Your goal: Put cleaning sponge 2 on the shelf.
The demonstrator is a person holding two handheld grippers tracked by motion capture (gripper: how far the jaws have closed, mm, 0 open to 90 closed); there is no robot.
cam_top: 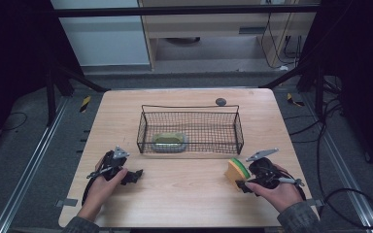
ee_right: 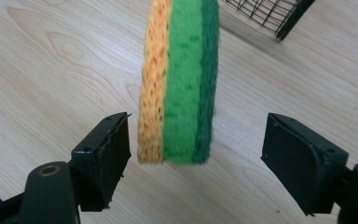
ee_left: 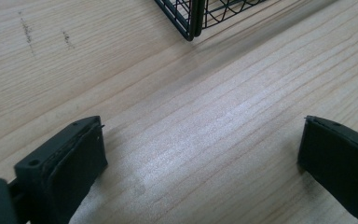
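Note:
A sponge [ee_right: 179, 79] stands on edge on the wooden table, layered orange, light green and dark green. In the high view the sponge [cam_top: 237, 170] is at the front right. My right gripper [ee_right: 196, 135] is open around its near end, the left jaw close to the orange face and the right jaw well clear of the dark green one. A hand holds that right gripper [cam_top: 239, 182]. My left gripper [cam_top: 135, 175] rests at the front left. Seen from its own camera, the left gripper [ee_left: 203, 135] is open over bare wood.
A black wire basket [cam_top: 189, 108] stands mid-table with a grey-rimmed olive object [cam_top: 169, 141] inside. Its corner [ee_left: 191, 18] lies ahead of the left gripper, and another corner [ee_right: 279, 14] is beyond the sponge. A small dark disc [cam_top: 220, 101] sits behind the basket.

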